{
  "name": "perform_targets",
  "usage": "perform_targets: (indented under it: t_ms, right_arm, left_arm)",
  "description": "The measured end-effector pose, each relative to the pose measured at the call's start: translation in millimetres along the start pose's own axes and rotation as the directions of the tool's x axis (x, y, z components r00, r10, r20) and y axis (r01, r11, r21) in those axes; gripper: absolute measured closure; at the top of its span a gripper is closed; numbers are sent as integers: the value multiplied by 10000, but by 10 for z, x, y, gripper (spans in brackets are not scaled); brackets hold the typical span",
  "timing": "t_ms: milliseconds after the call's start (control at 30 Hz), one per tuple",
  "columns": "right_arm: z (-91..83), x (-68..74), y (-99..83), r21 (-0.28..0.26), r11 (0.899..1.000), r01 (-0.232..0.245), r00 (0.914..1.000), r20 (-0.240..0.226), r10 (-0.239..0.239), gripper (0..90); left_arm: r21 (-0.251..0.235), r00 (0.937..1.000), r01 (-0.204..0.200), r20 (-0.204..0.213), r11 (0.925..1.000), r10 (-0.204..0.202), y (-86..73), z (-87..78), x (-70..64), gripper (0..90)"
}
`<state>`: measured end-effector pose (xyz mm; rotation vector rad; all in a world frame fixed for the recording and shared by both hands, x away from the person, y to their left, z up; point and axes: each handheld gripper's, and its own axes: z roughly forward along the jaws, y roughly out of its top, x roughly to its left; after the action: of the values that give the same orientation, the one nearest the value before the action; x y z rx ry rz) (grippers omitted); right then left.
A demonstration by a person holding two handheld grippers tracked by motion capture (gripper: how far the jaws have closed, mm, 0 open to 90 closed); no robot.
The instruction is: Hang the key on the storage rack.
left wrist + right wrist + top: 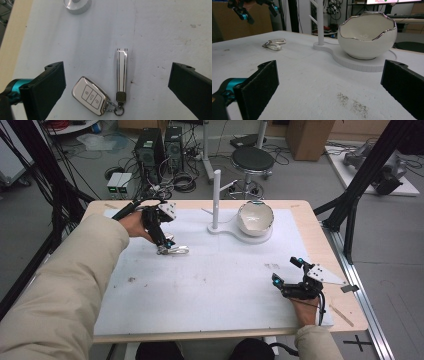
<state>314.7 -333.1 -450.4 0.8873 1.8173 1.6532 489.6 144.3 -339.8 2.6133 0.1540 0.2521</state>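
While the left claw (166, 241) is hanging released over the worktop (210, 285), jaws standing wide apart and holding nothing, the step in hand is judged to be the pickup of the key fob set, and doing it well is calling for a straight descent with the jaws kept spread until both pads are bracketing the chosen part, then a slow closing so nothing is skidding on the smooth sheet. Item one, the key fob (91, 95): white with a silver rim and three buttons, lying flat between the jaws, nearer the left-hand jaw in the left gripper view, untouched. Item two, the strap (121, 72): white with dark stripes, lying straight just beside the fob and roughly midway between the jaws, joined to it by the ring (117, 110) at the near end. Closing across the fob body is likely gripping more surely than closing on the thin strap. Item three, the right claw (288, 271): resting released near the worktop's right edge, jaws wide, holding nothing, well apart from the keys. Item four, the egg-shaped bowl (367, 35): sitting on the white stand (362, 62) with its upright post (216, 195), farther back, clear of the fob.
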Motion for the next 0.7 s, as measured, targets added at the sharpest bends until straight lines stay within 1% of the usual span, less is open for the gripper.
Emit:
perform_targets:
  t_ms: [33, 133, 167, 233, 267, 300, 400, 433, 567, 600, 633, 700]
  right_arm:
    - [4, -11, 0, -56, 9999, 90, 10000, 35, -89, 6]
    - [0, 0, -1, -13, 10000, -3, 10000, -7, 3, 6]
    - [0, 0, 0, -5, 10000, 5, 10000, -9, -5, 6]
    - [-1, 1, -1, 18, 10000, -11, 10000, -19, 11, 6]
    - [-1, 0, 0, -2, 10000, 3, 10000, -7, -3, 6]
    - [-1, 0, 0, -4, 10000, 7, 10000, -3, -7, 6]
    - [0, -1, 0, -5, 10000, 15, 10000, -4, -15, 6]
    - [-2, 1, -1, 21, 10000, -31, 10000, -24, 31, 6]
    - [-1, -5, -1, 2, 10000, 25, 10000, -2, -25, 6]
    - [0, -1, 0, -7, 10000, -24, 10000, -14, 24, 6]
    - [-1, -3, -1, 1, 10000, 0, 10000, -1, 0, 6]
    - [2, -7, -1, -46, 10000, 17, 10000, 2, -17, 6]
  left_arm:
    - [119, 10000, -33, 78, 9999, 32, -2, 42, -1, 17]
    - [583, 9994, -192, 285, 9981, 176, -10, 178, -10, 17]
    - [755, 9990, -322, 320, 9966, 298, -11, 208, -10, 17]
    - [949, 9981, -487, 423, 9943, 449, -27, 299, -36, 17]
    - [1155, 9970, -652, 491, 9912, 599, -37, 337, -37, 17]
    - [1303, 9966, -645, 588, 9894, 572, -51, 369, -40, 17]
    - [1451, 9963, -507, 760, 9881, 399, -94, 443, -51, 17]
    - [1469, 9960, -550, 772, 9876, 440, -105, 461, -50, 17]
    - [1630, 9956, -490, 866, 9854, 352, -136, 528, -61, 18]
    - [1729, 9959, -412, 865, 9841, 265, -144, 548, -67, 19]
    - [1837, 9957, -416, 895, 9821, 254, -149, 561, -65, 21]
    - [2025, 9951, -230, 988, 9790, 30, -160, 585, -63, 21]
